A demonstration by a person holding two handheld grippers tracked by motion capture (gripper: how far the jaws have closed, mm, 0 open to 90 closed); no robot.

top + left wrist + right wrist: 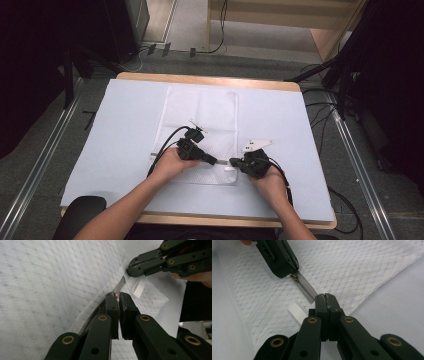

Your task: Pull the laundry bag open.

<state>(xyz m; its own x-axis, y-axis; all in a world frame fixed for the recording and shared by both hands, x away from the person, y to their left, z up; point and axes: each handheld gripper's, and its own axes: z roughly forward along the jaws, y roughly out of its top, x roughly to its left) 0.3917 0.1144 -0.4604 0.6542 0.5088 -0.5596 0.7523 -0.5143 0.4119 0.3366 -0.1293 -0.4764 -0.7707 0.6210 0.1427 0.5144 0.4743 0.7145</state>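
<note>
High view shows the desk carrying a white mesh bag at centre. At its 6 o'clock edge, the left gripper clenches the zipper pull; the right gripper pinches the zipper end beside a white tag.

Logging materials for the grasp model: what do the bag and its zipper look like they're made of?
Bag: white mesh fabric, likely synthetic; a fine diamond weave shows, matte and soft-draping. Zipper: grey tape with fine teeth, probably nylon coil; its slider looks like brass-toned metal. White tab: woven ribbon, apparently.
</note>
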